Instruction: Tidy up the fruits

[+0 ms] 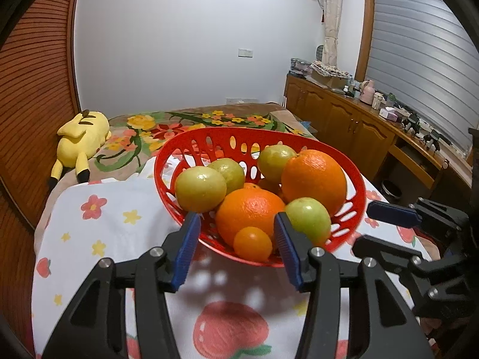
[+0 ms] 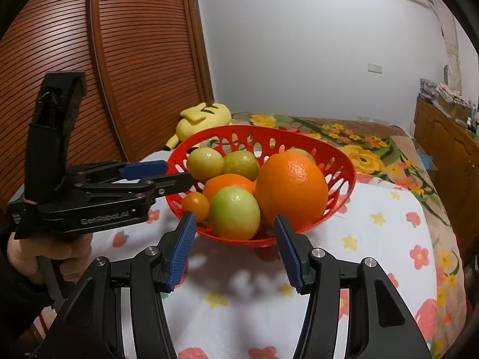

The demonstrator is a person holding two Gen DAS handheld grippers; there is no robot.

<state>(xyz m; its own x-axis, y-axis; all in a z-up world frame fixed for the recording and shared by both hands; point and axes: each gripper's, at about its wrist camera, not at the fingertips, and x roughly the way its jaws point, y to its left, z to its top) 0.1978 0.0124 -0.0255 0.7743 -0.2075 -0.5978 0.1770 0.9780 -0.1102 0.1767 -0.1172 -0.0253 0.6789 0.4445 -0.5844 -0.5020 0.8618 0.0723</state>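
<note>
Red perforated plastic basket (image 1: 356, 185) sits on a fruit-and-flower printed cloth (image 1: 98, 233) over the bed, and it holds all the fruit in view: two large oranges (image 1: 314, 179), four green round fruits (image 1: 200, 190) (species not determinable) and one small orange citrus (image 1: 252, 243) at the near rim. No fruit is seen lying loose on the cloth in either view, so gathering appears largely done; any sorting by kind is not yet evident, since the fruits lie mixed.

Left gripper (image 1: 236, 251): jaws spread, nothing between the pads, tips at the basket's near rim on either side of the small citrus. Right gripper (image 2: 235, 246): jaws likewise spread and empty, just short of the basket, facing a green fruit (image 2: 234, 212).

Surroundings: yellow plush toy (image 1: 80, 140) beyond the basket on a floral blanket (image 1: 179, 122); slatted wooden doors (image 2: 74, 59); cluttered wooden sideboard (image 1: 359, 113). Obstruction noted: the two grippers stand close together at the same rim, and the piled fruit could roll if disturbed
</note>
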